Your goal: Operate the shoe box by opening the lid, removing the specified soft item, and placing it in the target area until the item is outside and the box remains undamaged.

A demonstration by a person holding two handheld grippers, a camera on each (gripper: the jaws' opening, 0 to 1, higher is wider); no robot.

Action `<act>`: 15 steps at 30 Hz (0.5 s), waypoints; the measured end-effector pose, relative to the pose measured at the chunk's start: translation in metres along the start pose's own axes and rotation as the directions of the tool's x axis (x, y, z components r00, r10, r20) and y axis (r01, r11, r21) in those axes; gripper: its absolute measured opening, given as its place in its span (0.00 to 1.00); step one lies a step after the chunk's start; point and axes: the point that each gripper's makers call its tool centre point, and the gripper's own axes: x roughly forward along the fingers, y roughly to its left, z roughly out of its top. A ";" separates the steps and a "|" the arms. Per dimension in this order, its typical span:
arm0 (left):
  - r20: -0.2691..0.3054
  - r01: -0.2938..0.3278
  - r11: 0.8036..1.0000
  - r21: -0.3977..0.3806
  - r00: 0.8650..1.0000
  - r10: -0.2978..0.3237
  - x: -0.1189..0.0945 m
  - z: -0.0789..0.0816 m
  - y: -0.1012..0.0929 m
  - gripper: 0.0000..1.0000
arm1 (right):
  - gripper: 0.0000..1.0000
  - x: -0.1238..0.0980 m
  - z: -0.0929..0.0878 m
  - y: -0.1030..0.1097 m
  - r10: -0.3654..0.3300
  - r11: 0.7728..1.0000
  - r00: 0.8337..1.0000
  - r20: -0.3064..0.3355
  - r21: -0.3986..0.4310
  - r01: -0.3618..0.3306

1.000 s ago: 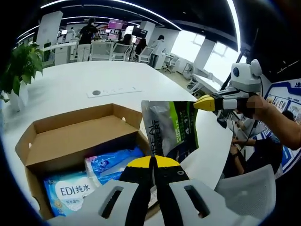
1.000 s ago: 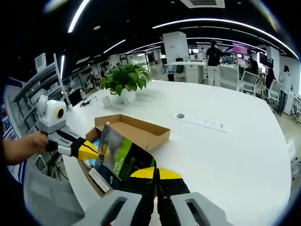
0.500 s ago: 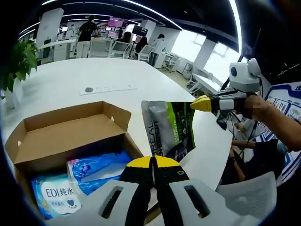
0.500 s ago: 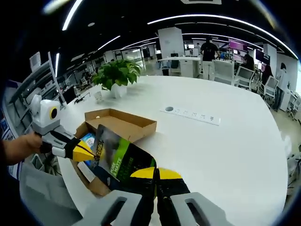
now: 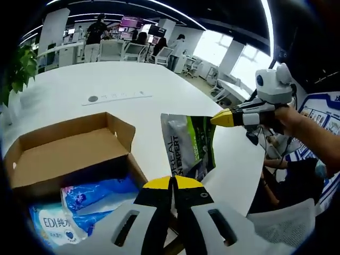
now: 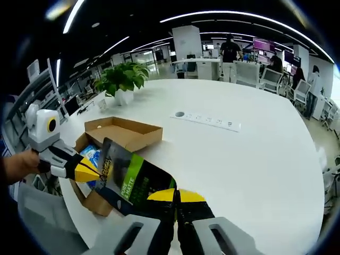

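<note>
The brown cardboard shoe box [image 5: 64, 154] stands open on the white table, lid folded back, with blue soft packs [image 5: 93, 194] inside. A grey and green pouch [image 5: 188, 146] hangs in the air to the right of the box, stretched between both grippers. My left gripper [image 5: 172, 183] is shut on its lower edge. The right gripper [image 5: 217, 119] comes in from the right, shut on its top corner. In the right gripper view, my right gripper [image 6: 175, 195] is shut on the pouch [image 6: 133, 178], the left gripper [image 6: 90, 172] pinches its far edge, and the box [image 6: 125, 133] lies beyond.
The wide white table [image 6: 244, 159] runs ahead with a power strip [image 6: 204, 119] set into it. A potted plant [image 6: 121, 79] stands at its far left edge. A grey chair [image 5: 287, 228] sits by the table's near edge. People and desks fill the back of the room.
Both grippers have carried the pouch sideways, away from the box opening and over the bare table. The box itself has stayed put, and both grips hold.
</note>
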 end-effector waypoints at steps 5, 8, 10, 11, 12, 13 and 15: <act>-0.013 -0.012 1.000 0.015 1.000 0.012 0.007 -0.001 0.000 0.00 | 0.00 0.007 -0.005 -0.008 -0.007 1.000 1.000 -0.014 0.004 0.007; -0.022 -0.020 0.999 0.029 1.000 0.021 0.011 -0.002 0.001 0.00 | 0.00 0.012 -0.008 -0.011 -0.008 1.000 1.000 -0.023 0.003 0.008; -0.029 -0.022 0.999 0.030 0.999 0.023 0.013 -0.003 0.001 0.00 | 0.00 0.015 -0.010 -0.014 -0.009 1.000 1.000 -0.029 0.003 0.010; -0.033 -0.024 0.999 0.041 0.999 0.025 0.015 -0.003 0.000 0.00 | 0.00 0.015 -0.010 -0.014 -0.010 1.000 0.999 -0.030 0.002 0.010; -0.035 -0.026 0.999 0.047 0.999 0.028 0.016 -0.003 0.000 0.00 | 0.00 0.017 -0.011 -0.016 -0.010 1.000 0.999 -0.034 0.004 0.011; -0.038 -0.028 0.998 0.057 0.999 0.031 0.017 -0.004 0.000 0.00 | 0.00 0.019 -0.012 -0.018 -0.011 1.000 0.999 -0.036 0.003 0.011; -0.042 -0.036 0.997 0.072 0.998 0.039 0.020 -0.004 0.000 0.00 | 0.00 0.022 -0.014 -0.021 -0.012 1.000 0.999 -0.041 0.004 0.012</act>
